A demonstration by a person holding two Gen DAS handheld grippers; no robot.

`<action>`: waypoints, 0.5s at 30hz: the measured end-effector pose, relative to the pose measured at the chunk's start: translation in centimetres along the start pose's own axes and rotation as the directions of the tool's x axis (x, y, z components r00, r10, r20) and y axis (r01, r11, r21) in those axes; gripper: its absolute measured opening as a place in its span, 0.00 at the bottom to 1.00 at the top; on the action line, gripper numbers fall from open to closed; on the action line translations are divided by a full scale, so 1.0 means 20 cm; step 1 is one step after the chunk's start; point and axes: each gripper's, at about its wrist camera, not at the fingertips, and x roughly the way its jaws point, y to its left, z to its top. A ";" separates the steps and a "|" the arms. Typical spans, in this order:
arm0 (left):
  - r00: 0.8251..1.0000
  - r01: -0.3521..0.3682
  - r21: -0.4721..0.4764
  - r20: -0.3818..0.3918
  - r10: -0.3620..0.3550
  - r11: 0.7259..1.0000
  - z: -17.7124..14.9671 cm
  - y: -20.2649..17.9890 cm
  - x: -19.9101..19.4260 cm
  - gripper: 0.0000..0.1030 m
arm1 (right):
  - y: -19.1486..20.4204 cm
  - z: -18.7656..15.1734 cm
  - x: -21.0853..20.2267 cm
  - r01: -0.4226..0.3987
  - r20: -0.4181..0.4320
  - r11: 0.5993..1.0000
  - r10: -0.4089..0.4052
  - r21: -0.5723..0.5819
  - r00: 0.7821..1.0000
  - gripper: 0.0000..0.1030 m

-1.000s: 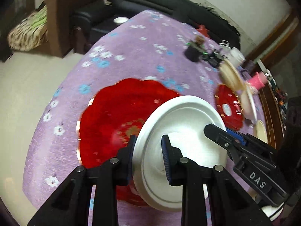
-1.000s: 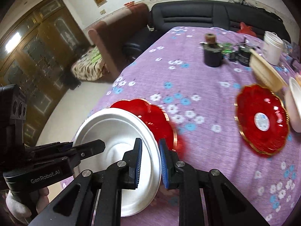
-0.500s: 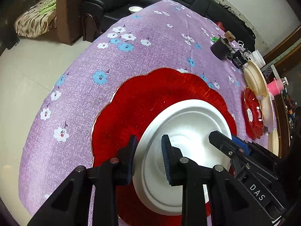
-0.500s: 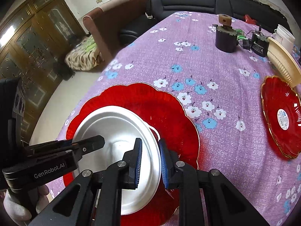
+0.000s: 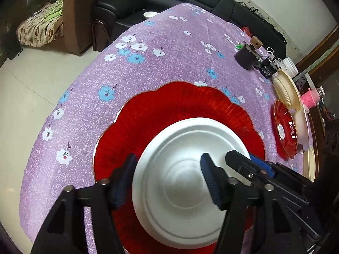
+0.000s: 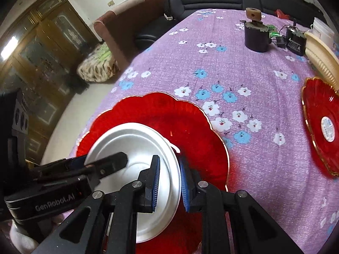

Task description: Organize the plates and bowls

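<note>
Left wrist view: a white plate [image 5: 180, 182] lies inside the big red scalloped plate [image 5: 169, 114] on the purple flowered tablecloth [image 5: 148, 63]. The left gripper [image 5: 167, 177] has its jaws spread and opening — the plate's near rim sits between the blue pads [image 5: 208, 177], which stand clear of it. The right gripper [image 5: 252, 167] reaches in from the right edge.

In the right wrist view the right gripper [image 6: 169, 180] pinches the white plate's [image 6: 135, 144] rim between its blue pads, jaws nearly together. The left gripper's [image 6: 101, 165] body reads "GenRobot.AI".

Farther off, a smaller red plate [image 6: 322, 127] carries a round sticker [image 6: 328, 128], its print too small to read. A cream plate [image 6: 322, 57] leans beside it, and a dark cup [image 6: 256, 36] stands near a black device [image 6: 295, 42].
</note>
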 end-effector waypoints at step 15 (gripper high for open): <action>0.998 -0.010 -0.035 0.066 0.012 0.999 -0.10 0.01 -0.17 0.66 | -0.04 -0.05 -0.25 -0.063 0.121 0.998 0.061 0.012 0.991 0.21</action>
